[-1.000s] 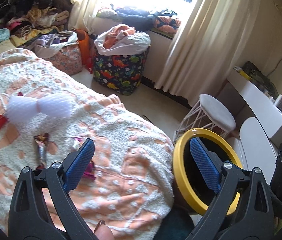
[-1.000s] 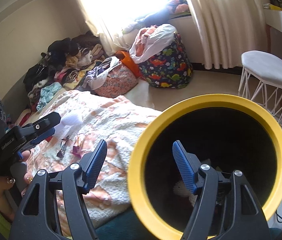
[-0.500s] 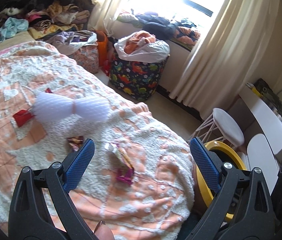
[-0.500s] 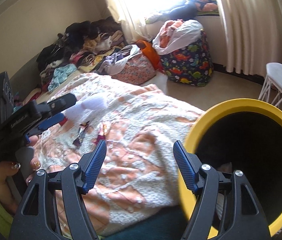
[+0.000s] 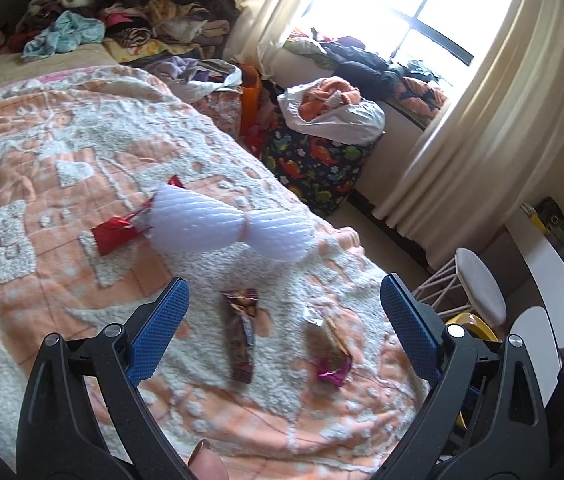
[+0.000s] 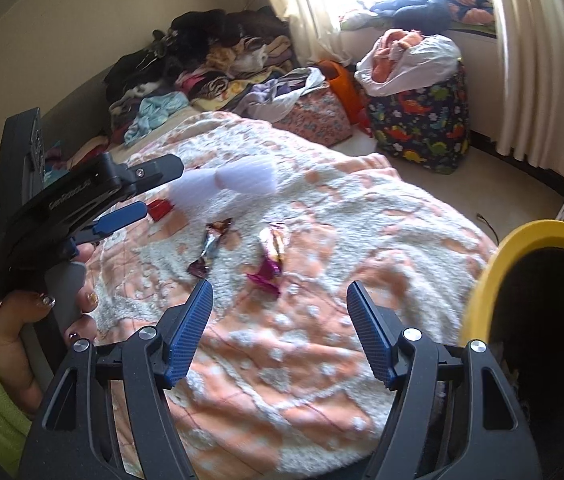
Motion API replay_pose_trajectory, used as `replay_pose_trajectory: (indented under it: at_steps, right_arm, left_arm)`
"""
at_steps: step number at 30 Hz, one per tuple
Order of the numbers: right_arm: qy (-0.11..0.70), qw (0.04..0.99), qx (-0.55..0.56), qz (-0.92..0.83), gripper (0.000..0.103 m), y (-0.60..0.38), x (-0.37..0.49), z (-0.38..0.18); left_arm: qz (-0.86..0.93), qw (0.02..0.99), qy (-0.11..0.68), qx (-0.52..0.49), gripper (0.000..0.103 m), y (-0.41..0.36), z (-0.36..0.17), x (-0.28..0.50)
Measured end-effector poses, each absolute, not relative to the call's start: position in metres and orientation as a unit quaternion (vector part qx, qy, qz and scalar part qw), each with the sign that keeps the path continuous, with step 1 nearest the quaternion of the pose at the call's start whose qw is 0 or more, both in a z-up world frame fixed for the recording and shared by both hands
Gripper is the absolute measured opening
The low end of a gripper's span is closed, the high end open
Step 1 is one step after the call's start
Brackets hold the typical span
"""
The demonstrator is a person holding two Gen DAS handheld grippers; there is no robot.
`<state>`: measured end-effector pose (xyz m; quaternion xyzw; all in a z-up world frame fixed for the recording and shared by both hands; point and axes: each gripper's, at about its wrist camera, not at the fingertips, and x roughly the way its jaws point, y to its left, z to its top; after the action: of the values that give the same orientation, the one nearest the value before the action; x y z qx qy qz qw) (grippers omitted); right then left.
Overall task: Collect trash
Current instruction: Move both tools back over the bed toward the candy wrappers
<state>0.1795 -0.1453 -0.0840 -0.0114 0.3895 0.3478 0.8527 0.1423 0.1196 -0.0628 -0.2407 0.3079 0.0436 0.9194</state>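
While both tongs, left gripper (image 5: 283, 312) and right gripper (image 6: 280, 328), hang spread and empty, most collecting seems left: between the left tips lies a crinkled brown foil wrapper (image 5: 242, 336), beside it a magenta-ended one (image 5: 331, 352), beyond them white foam netting (image 5: 230, 226) and a red wrapper (image 5: 116, 232); right of the right tongs, the yellow-rimmed bin (image 6: 529, 280)

Trash scattered on the bed

On the blanket (image 5: 62, 240), two wrappers (image 5: 242, 336) (image 5: 331, 344) are laid side by side; the foam net (image 5: 226, 228) is placed farther, the bin (image 6: 537, 300) right.
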Motion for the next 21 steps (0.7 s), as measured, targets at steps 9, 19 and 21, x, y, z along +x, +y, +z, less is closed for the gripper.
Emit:
replay_pose_trajectory:
  at_steps: [9,19,21]
  right_arm:
    - [0.399,0.844,-0.032,0.357,0.067,-0.113,0.192,-0.097]
    - [0.418,0.836,-0.047,0.353,0.067,-0.095,0.209,-0.121]
    - [0.422,0.834,-0.048,0.352,0.067,-0.092,0.214,-0.125]
  left_arm:
    - [0.068,0.902,0.313,-0.288,0.082,0.156,-0.081,0.144]
    - [0.058,0.873,0.321,-0.363,0.07,0.18,-0.102,0.171]
    - [0.056,0.866,0.319,-0.38,0.07,0.183,-0.104,0.177]
